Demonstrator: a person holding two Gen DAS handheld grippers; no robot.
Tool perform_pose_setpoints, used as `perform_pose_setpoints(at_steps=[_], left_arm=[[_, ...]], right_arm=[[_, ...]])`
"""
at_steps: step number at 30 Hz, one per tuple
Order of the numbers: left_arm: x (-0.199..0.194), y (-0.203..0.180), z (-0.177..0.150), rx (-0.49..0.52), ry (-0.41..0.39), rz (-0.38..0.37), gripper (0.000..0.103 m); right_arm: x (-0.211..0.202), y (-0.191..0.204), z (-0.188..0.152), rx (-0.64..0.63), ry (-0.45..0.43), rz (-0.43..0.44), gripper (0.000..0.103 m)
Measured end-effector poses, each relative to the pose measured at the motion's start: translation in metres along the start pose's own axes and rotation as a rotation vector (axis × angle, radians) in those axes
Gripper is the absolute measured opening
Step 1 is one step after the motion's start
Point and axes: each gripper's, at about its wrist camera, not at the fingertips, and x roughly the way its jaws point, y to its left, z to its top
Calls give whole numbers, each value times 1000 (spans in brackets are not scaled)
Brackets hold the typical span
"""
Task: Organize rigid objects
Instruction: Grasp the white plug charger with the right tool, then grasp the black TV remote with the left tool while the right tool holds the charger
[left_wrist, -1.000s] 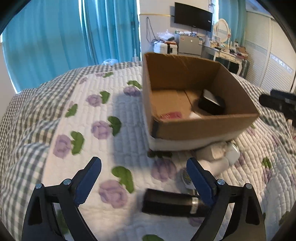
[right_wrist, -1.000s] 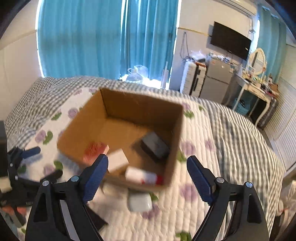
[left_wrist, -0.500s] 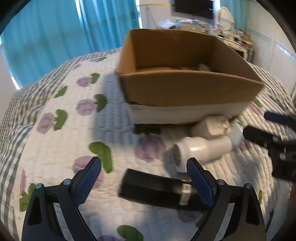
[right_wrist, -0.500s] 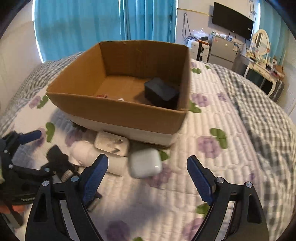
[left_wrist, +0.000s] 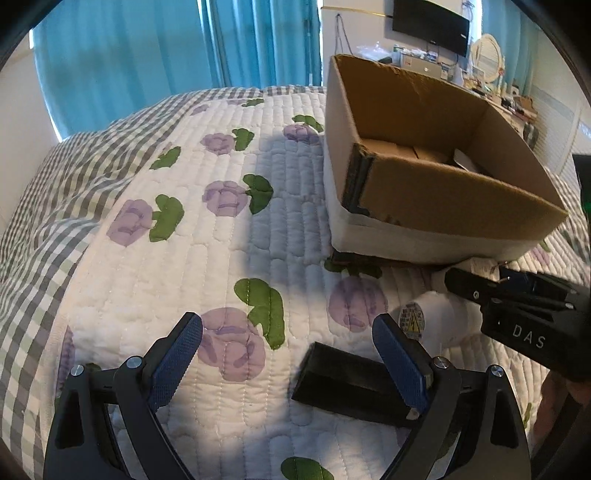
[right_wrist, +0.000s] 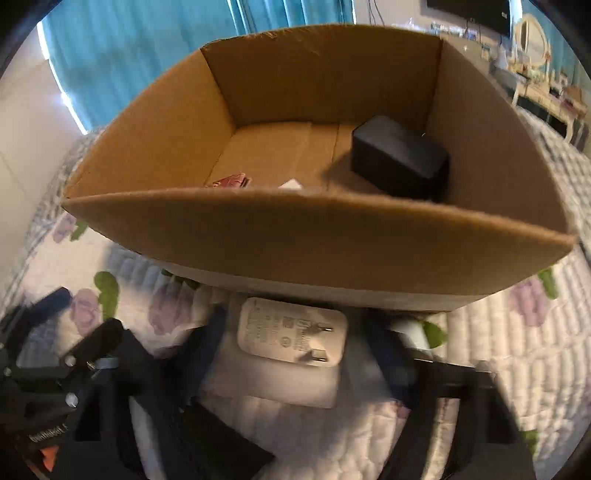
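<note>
A quilted bedspread (left_wrist: 229, 258) with purple flowers and green leaves is seen under both cameras. On it, to the far right in the left wrist view, a cardboard box (left_wrist: 458, 206) is set with its top open; a black case (right_wrist: 400, 160) is lodged inside against the right wall, and a small red item (right_wrist: 231, 181) and a white corner are glimpsed behind the near wall.

The left gripper (left_wrist: 291, 363) is held low over the quilt with its blue-padded fingers spread wide apart, and nothing is gripped between them. A flat black bar (left_wrist: 351, 384) is laid on the quilt just inside its right finger, partly covered by it. Beyond the bar, a white cylinder (left_wrist: 432, 323) with a round sticker on its end is laid on its side near the box's near wall.

The right gripper (right_wrist: 295, 354) is brought down close to the box's near wall, its fingers blurred on either side of a white plug adapter (right_wrist: 291, 334) that rests prongs-up on the white cylinder. The fingers are seen apart from the adapter's sides, so the claw is open and nothing is clamped. A white rounded object (right_wrist: 410, 330) is partly hidden behind its right finger, just beside the box.
</note>
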Motion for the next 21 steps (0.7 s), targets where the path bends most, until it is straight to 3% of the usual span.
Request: perform_pose_setpoints(at_steps=[6,10,16,21], left_arm=[[-12,-17,-10,74,17,20,95],[-17,-21,-22,37,84,-18,95],[-16,-28,-46,-122,189,-58,95],[4,-35,-42,-260,206,-31,93]], right_arm=[[-28,-6,-12,2,-38,-26,51],[-57,-14,-20,-5,-80,-72,51],[-91,-37,-29,49,-133,-101,51],[-91,-40,-25,59,-138,-99,51]])
